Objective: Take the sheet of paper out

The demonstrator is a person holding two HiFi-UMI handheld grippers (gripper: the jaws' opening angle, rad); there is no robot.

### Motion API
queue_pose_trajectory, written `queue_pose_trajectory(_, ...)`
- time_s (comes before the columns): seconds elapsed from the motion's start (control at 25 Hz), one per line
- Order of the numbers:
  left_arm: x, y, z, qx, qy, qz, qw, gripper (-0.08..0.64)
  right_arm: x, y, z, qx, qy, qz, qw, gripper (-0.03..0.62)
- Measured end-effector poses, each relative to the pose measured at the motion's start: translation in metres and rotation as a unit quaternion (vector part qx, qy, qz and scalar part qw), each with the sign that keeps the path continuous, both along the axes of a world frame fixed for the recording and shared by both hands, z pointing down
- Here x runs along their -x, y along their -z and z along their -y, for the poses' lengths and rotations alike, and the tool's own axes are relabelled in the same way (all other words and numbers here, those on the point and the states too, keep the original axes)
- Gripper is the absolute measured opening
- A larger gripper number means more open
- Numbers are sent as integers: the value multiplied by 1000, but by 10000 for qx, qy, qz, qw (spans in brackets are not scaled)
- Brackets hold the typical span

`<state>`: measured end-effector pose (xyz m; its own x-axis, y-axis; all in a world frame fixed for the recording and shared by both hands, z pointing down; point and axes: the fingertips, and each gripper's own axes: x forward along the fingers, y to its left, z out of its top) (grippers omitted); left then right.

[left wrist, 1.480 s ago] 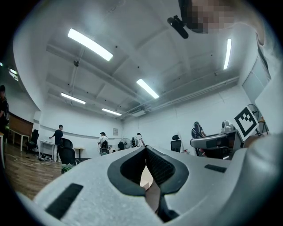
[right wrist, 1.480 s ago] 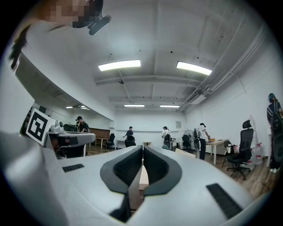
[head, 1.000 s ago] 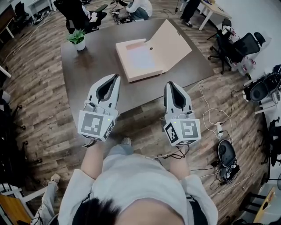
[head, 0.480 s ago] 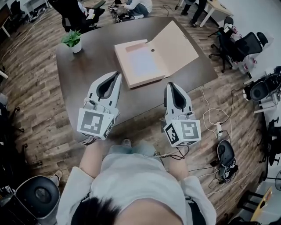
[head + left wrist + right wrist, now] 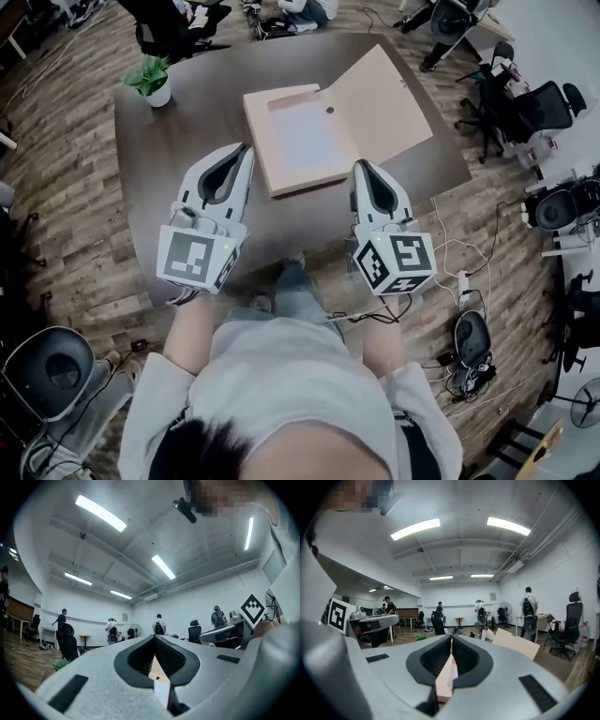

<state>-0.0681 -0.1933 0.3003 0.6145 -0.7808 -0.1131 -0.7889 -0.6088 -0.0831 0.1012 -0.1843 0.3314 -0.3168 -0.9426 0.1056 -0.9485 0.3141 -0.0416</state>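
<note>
**Pink-beige cardboard file box** [image 5: 286, 176]. It lies open on a dark wood table [image 5: 187, 141], with the lid [image 5: 384, 94] thrown back to the right.

**Contents:** one pale sheet of paper [image 5: 305, 136], flat in the tray and walled on all sides. Neither tool touches it.

**Left gripper** [image 5: 246, 148]: over the table, just short of the box's near left corner. Its jaws are closed tip to tip and hold nothing.

**Right gripper** [image 5: 364, 165]: near the box's near right corner. Its jaws are likewise pressed together and empty.

**Also present:**
- A potted plant [image 5: 150, 80] stands at the far left of the table, well apart from the box.
- Office chairs and people are beyond the table.
- Cables lie on the floor to the right.

**Step in hand (judged):** the approach to the box; the task looks to be at its very start.

**Handling notes:**
- The working gripper's jaws need to part before it reaches the tray.
- A flat sheet offers nothing to pinch from straight above. It is better to come in low at a corner or free edge, nudge the paper against the tray wall so it bows, and slip one pad beneath.
- The other gripper could rest on the box rim to stop the light cardboard sliding.
- Close gently near the edge of the sheet, then lift it clear of the wall before drawing it away.

**Risks:** creasing the sheet, dragging the box along, or knocking the lid.
</note>
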Motion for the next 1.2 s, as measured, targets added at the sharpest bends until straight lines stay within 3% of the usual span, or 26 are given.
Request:
queue_pose_trajectory(0.24, -12, 0, 49, -6, 348, 52, 9994, -3, -14, -30, 77, 712, 501, -82, 9962, 17)
queue_pose_trajectory(0.56, -18, -14, 95, 125, 899, 103, 9958, -3, -26, -80, 162, 1559, 1086, -215, 9815, 17)
queue_pose_trajectory(0.88, -14, -27, 113, 338, 1379, 32, 9899, -3, -22, -141, 219, 2479, 1482, -73, 9574, 18)
queue_pose_trajectory(1.2, -14, -44, 123, 547, 1641, 83, 9849, -3, -37, -217, 255, 3446, 1368, -136, 9286, 18)
